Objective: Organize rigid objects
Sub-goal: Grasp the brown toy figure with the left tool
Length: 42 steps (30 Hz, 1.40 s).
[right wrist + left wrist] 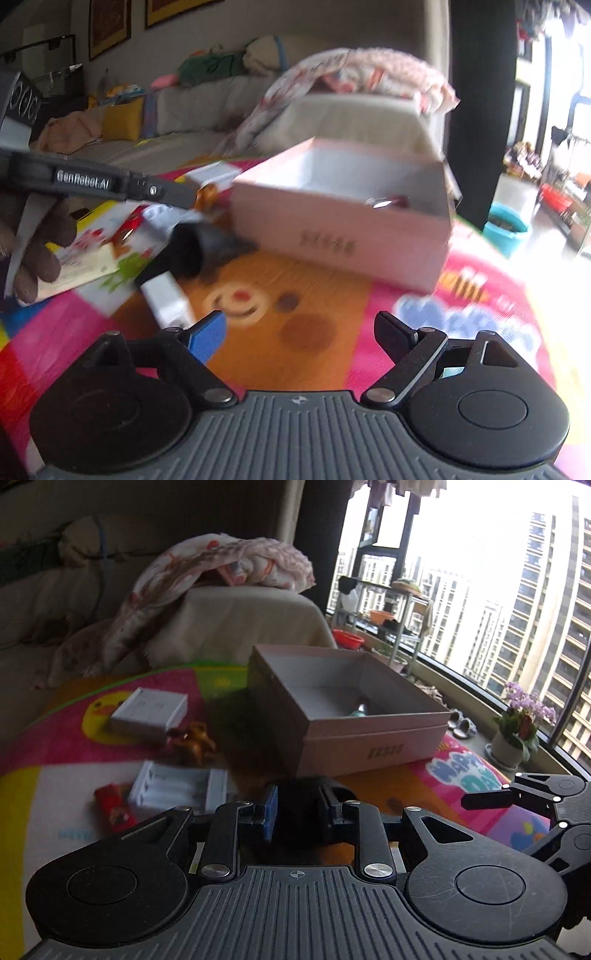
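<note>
A pink open box (373, 734) sits on the colourful mat; it also shows in the right wrist view (343, 225), with small items inside. My left gripper (297, 812) is shut on a dark object (295, 823), seen in the right wrist view as a black conical thing (207, 247) held just left of the box. My right gripper (299, 332) is open and empty above the mat, in front of the box. A white box (149, 712), a golden figurine (194, 740), a white battery holder (177, 788) and a red item (114, 808) lie on the mat to the left.
A sofa with a flowered blanket (221, 568) stands behind the mat. A white block (168, 299) lies near my right gripper's left finger. A potted plant (521, 727) and slippers (461, 725) stand by the window at right. A blue bucket (506, 229) is at far right.
</note>
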### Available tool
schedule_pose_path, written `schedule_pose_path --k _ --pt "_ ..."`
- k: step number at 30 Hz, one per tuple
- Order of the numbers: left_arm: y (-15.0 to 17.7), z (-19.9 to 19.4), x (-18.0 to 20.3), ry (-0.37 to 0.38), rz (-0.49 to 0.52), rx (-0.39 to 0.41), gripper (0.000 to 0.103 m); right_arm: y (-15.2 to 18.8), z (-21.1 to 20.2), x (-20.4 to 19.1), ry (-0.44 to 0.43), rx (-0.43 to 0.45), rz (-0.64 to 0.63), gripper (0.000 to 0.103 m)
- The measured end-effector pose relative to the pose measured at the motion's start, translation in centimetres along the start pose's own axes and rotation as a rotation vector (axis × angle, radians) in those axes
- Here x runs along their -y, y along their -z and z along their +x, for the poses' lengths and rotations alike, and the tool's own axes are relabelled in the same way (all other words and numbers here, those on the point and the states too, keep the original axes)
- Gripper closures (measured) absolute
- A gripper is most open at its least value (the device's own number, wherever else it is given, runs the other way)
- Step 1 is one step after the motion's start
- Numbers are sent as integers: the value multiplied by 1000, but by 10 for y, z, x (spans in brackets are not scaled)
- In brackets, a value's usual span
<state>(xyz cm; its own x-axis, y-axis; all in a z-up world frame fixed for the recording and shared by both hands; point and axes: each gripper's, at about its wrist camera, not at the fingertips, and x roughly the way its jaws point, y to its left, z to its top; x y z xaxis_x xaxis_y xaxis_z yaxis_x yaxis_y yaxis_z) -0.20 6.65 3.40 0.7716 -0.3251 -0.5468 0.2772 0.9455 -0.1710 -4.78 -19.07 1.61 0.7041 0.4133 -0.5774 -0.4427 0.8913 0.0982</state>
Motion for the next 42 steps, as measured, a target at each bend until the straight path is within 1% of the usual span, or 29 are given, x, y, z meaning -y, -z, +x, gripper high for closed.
schedule_pose_path --k 2,5,9,12,16,18,22,26,28,29,31,32,33,35,38,39,41,42 --pt "8 -11 -10 -35 -61 22 77 0 -2 -10 -41 10 -8 15" --pt "10 -21 -20 -78 -126 51 77 -6 3 -27 -74 19 -33 15" --pt "7 -21 -21 -84 -132 44 77 -13 18 -43 -73 7 -59 15" --pt "10 -20 -14 -61 -125 35 77 -13 23 -46 -41 -5 -74 15" --pt "13 -15 -5 -51 -102 18 77 -10 17 -33 -2 -1 -35 15" --pt "14 -14 -2 -70 -89 25 77 -7 13 -23 15 2 2 15" --pt "12 -16 -7 -147 -96 60 77 -4 9 -2 7 7 121 15" --pt "11 -15 -15 -156 -122 45 77 -4 15 8 4 -14 186 15" --pt "3 -12 -17 -145 -126 47 77 -2 13 9 6 -1 195 15" --pt "-5 -9 -19 -145 -127 63 77 -2 12 9 11 4 199 15" --pt "-23 1 -23 -174 -112 91 77 -2 13 10 11 0 206 15" --pt "-33 10 -26 -194 -102 85 77 -2 14 10 11 -5 208 15" --pt "-43 23 -30 -209 -101 63 77 -3 14 10 11 -6 208 15" --pt "-57 48 -43 -228 -140 24 77 -2 13 10 12 -2 207 15" --pt "-65 79 -53 -230 -173 -53 77 -3 13 11 8 0 215 15" --pt "-65 89 -55 -232 -169 -77 71 -2 13 11 6 1 217 15" --pt "-63 99 -54 -260 -151 -89 61 -2 13 12 3 3 222 15" --pt "-63 103 -55 -272 -151 -103 61 -2 13 12 1 3 225 15"
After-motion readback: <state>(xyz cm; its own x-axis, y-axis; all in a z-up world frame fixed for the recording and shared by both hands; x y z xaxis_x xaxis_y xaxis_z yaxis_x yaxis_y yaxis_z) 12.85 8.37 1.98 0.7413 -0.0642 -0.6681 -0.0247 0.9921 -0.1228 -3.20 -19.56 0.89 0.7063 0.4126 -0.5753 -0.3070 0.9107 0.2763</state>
